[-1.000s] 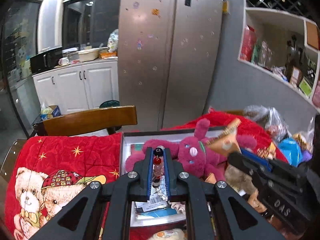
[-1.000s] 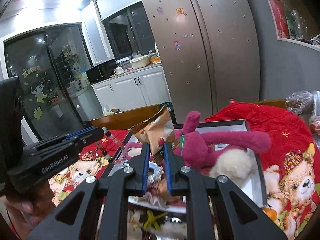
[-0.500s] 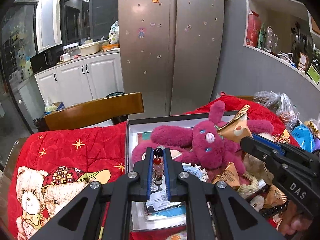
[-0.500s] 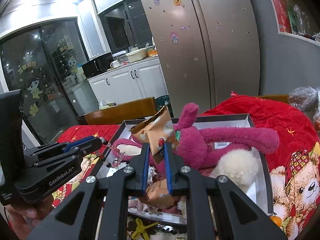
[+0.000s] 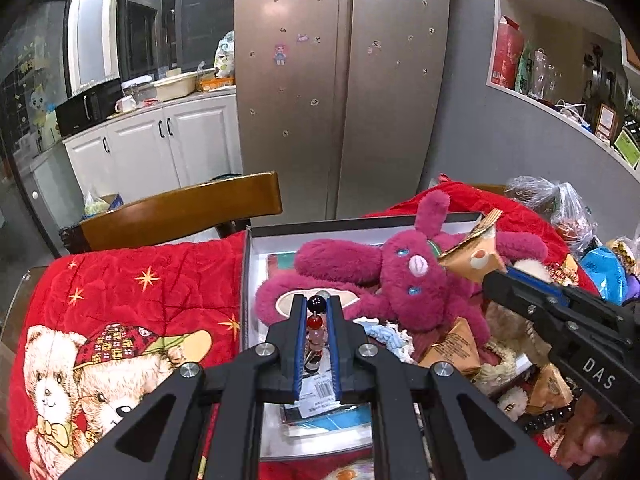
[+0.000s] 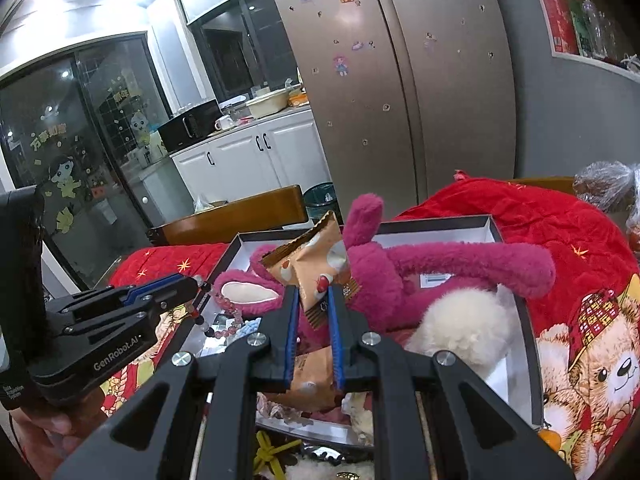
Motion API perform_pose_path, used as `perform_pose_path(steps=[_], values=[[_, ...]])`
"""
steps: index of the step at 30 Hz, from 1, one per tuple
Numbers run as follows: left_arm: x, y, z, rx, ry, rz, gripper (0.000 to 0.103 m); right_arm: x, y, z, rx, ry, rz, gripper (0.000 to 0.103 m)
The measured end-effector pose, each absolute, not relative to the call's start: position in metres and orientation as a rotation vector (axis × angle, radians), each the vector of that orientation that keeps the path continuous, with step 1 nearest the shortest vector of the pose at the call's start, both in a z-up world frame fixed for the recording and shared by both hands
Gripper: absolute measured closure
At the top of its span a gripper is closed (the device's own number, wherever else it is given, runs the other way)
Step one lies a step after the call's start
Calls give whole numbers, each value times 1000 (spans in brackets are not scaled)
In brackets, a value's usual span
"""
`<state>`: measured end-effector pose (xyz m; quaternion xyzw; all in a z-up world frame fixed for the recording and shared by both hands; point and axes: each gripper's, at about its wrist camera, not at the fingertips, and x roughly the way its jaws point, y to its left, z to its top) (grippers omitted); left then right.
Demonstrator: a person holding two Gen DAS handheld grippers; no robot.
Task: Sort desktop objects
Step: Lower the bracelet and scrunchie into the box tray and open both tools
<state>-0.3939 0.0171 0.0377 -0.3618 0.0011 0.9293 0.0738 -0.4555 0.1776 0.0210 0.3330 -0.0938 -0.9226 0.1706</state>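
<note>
My left gripper (image 5: 316,304) is shut on a string of beads (image 5: 314,322), black, red and pink, held over the near left part of a shallow grey box (image 5: 360,226). The beads (image 6: 224,308) hang from that gripper (image 6: 192,280) in the right wrist view. My right gripper (image 6: 314,294) is shut on an orange snack packet (image 6: 308,260), lifted above the box (image 6: 440,222). A magenta plush rabbit (image 5: 404,276) lies across the box beside a white fluffy toy (image 6: 464,320). The right gripper's tip with the packet (image 5: 476,254) shows at the right of the left wrist view.
A red teddy-print cloth (image 5: 120,312) covers the table. A wooden chair back (image 5: 180,208) stands behind it. More orange packets (image 5: 452,348), a blue booklet (image 5: 328,420), plastic bags (image 5: 560,208) and small trinkets lie in and around the box. A steel fridge (image 5: 340,80) rises behind.
Both grippers have sunk a little toward the box with their loads still held. The plush rabbit and box now sit higher and larger in both views.
</note>
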Motion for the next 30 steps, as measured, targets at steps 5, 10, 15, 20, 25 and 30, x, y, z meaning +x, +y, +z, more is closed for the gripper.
perform_pose_path(steps=[5, 10, 15, 20, 25, 30], values=[[-394, 20, 35, -1094, 21, 2785, 93, -456, 173, 18, 954, -245, -2617, 88], [-396, 20, 31, -1108, 36, 2787, 93, -458, 172, 13, 971, -239, -2618, 88], [-397, 18, 30, -1120, 26, 2786, 93, -458, 173, 12, 978, -243, -2620, 88], [-396, 19, 29, -1118, 33, 2782, 93, -457, 172, 12, 977, -238, -2622, 88], [-397, 21, 28, -1124, 44, 2777, 93, -456, 170, 12, 980, -231, -2621, 88], [-398, 21, 29, -1117, 46, 2770, 80, -454, 169, 14, 964, -239, -2610, 86]])
